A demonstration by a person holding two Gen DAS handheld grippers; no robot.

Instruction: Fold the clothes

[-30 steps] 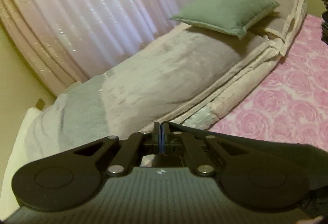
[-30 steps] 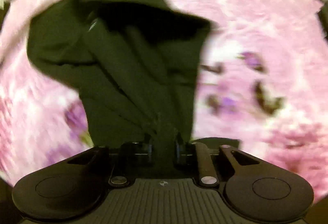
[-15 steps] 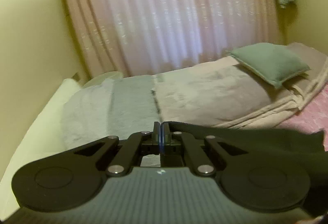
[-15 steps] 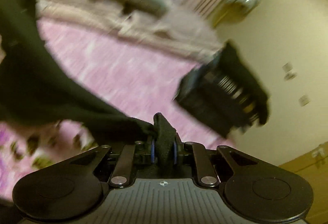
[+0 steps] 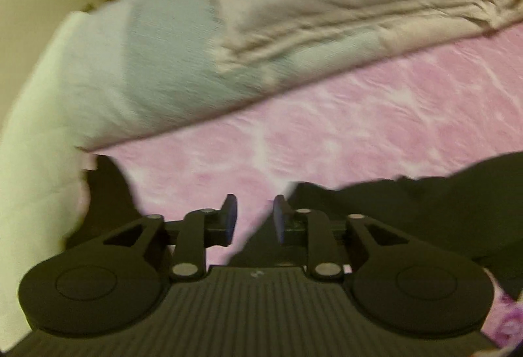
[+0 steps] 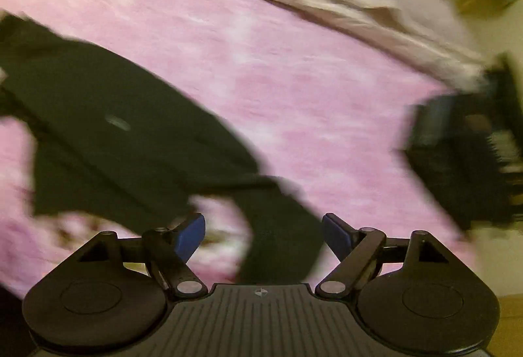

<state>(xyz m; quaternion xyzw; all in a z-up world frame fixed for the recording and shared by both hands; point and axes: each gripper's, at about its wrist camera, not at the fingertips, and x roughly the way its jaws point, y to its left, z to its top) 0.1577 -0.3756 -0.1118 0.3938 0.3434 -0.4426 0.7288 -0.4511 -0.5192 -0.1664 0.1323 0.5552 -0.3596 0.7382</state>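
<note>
On the pink bedspread [image 5: 359,115], below the rumpled blankets, the dark garment [image 6: 114,128] lies released. Both grippers have just been opening: left gripper [image 5: 252,215] slightly parted, right gripper [image 6: 263,228] spread wide, neither pinching cloth. Laid out, it seems ready for folding.

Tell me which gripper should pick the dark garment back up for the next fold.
Right, probably. The right gripper has just opened wide, and a strip of the dark garment lies between its pads, unpinched. The left gripper has also just opened, but only pink bedspread shows in its narrower gap.
</note>
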